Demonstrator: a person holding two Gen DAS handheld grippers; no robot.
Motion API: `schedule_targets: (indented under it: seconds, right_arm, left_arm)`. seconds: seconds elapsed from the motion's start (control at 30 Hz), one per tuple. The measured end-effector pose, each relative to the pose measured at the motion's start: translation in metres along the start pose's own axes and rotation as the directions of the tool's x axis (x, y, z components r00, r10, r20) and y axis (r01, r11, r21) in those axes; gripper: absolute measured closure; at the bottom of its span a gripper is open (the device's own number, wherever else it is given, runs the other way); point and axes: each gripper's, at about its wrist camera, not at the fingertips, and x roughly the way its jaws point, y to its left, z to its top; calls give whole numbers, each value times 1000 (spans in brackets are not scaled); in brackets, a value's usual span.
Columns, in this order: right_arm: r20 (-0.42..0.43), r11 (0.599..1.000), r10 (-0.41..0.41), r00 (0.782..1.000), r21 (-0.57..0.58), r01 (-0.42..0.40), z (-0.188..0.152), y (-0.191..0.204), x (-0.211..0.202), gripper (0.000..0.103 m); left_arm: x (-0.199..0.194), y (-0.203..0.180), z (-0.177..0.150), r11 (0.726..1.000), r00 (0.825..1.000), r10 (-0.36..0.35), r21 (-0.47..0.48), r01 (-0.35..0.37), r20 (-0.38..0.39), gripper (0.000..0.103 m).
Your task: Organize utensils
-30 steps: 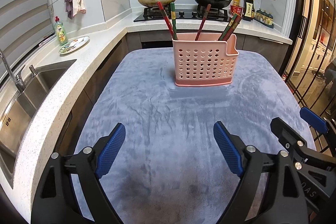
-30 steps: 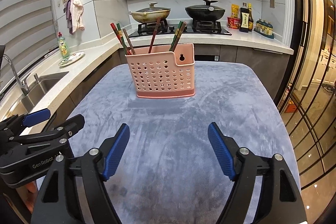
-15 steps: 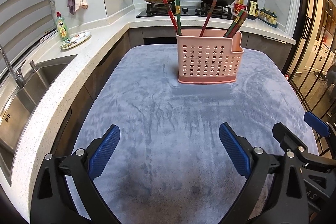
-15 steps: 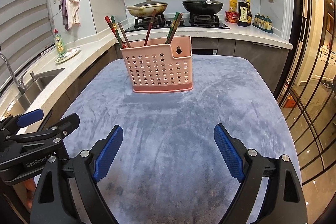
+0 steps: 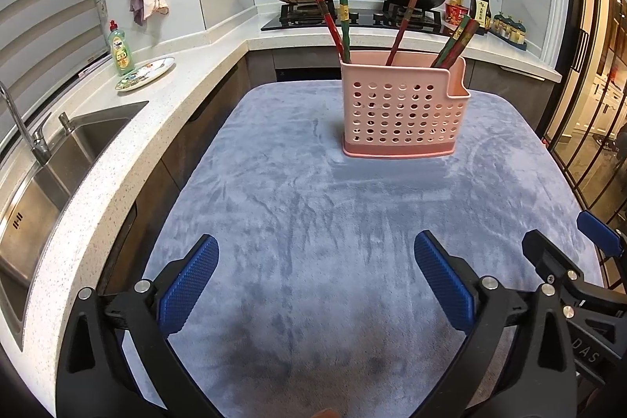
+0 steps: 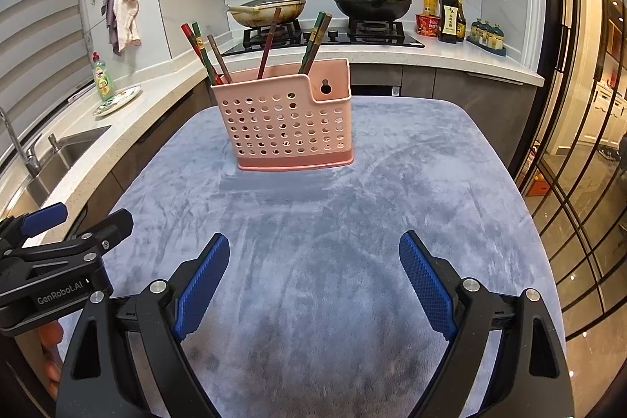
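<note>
A grey plush cloth (image 5: 313, 206) covers the table, and on its far half stands a pink perforated utensil holder (image 5: 403, 112), the landmark here, with red, green and brown chopsticks (image 5: 333, 22) leaning out of its top. Only the right wrist view shows the keyhole hanging slot on the holder's raised end and the "GenRobot.AI" lettering on the left gripper (image 6: 58, 241) at its left edge; the left wrist view shows just "DAS" on the right gripper (image 5: 568, 261) at its right edge. On the near side of the holder, well apart from it, both grippers hover with blue pads (image 5: 188, 285) spread wide, holding nothing. Left of the holder, a green dish-soap bottle (image 5: 120, 49) stands on the counter, its label unreadable.
</note>
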Motion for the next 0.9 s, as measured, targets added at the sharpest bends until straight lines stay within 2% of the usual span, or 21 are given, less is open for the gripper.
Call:
schedule_targets:
  seconds: [0.63, 0.9]
  right_arm:
    - [-4, 1000, -1, 1000, -8, 1, 7, 4, 7, 18]
    - [-6, 1000, -5, 1000, -2, 5, 11, 1, 11, 18]
  left_arm:
    - [6, 3, 9, 1000, 1000, 18, -2, -18, 7, 7]
    - [7, 2, 10, 1000, 1000, 5, -5, -5, -2, 7]
